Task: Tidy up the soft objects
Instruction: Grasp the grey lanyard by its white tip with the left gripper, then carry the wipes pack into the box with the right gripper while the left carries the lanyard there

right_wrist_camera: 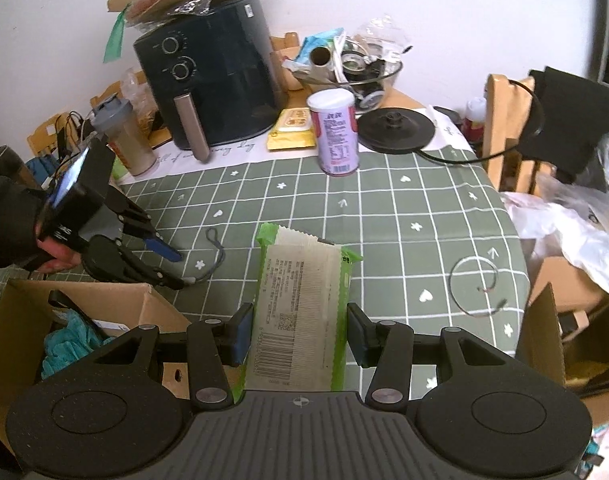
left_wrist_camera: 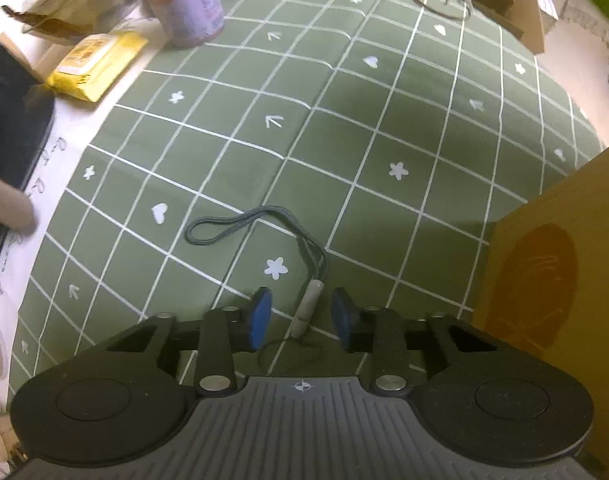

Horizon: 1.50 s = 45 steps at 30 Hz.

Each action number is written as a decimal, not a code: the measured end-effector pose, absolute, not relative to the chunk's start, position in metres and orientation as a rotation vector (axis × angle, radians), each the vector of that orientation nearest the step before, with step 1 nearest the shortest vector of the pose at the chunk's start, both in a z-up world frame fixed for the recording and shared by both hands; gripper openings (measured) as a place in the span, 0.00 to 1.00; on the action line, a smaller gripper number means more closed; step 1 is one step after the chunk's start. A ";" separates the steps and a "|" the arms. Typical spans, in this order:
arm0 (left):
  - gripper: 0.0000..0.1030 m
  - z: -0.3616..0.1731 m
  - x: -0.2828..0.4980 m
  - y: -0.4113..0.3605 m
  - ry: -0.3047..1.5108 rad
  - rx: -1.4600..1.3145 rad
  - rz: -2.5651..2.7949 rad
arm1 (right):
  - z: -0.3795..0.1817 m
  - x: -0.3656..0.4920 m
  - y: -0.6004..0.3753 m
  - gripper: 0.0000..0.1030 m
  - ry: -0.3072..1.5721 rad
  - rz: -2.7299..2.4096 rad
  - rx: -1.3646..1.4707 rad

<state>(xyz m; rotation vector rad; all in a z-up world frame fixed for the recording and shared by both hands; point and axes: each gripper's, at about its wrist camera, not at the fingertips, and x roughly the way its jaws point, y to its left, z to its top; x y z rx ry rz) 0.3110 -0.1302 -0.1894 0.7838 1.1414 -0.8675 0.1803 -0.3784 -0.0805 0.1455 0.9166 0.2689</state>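
A grey cord lanyard (left_wrist_camera: 260, 224) with a pale plastic end (left_wrist_camera: 307, 307) lies on the green checked tablecloth (left_wrist_camera: 364, 128). My left gripper (left_wrist_camera: 301, 316) is open, its blue pads either side of the pale end, not closed on it. The lanyard (right_wrist_camera: 216, 250) and left gripper (right_wrist_camera: 172, 270) also show in the right wrist view. My right gripper (right_wrist_camera: 298, 334) is open around a green-and-white soft packet (right_wrist_camera: 300, 308), and its pads stand beside the packet's edges. A cardboard box (right_wrist_camera: 104, 300) at the lower left holds a teal cloth (right_wrist_camera: 66, 346).
A purple can (right_wrist_camera: 336, 132), a yellow wipes pack (right_wrist_camera: 290, 128), a black air fryer (right_wrist_camera: 212, 68), a kettle base (right_wrist_camera: 396, 128), a glass bowl (right_wrist_camera: 356, 68) and a shaker bottle (right_wrist_camera: 124, 136) stand at the back. A wire ring (right_wrist_camera: 474, 286) lies at the right. A cardboard wall (left_wrist_camera: 556, 272) is at the left gripper's right.
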 end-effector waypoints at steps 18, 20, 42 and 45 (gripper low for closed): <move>0.09 -0.167 0.312 -0.109 1.082 0.669 -0.825 | -0.071 0.169 -0.381 0.49 0.902 0.251 0.150; 0.09 -0.157 0.311 -0.104 1.059 0.654 -0.812 | -0.067 0.171 -0.378 0.49 0.896 0.261 0.144; 0.09 -0.050 0.252 -0.041 0.875 0.431 -0.633 | -0.028 0.175 -0.338 0.49 0.822 0.414 0.063; 0.09 -0.037 0.235 -0.034 0.858 0.400 -0.618 | -0.024 0.172 -0.334 0.49 0.813 0.433 0.059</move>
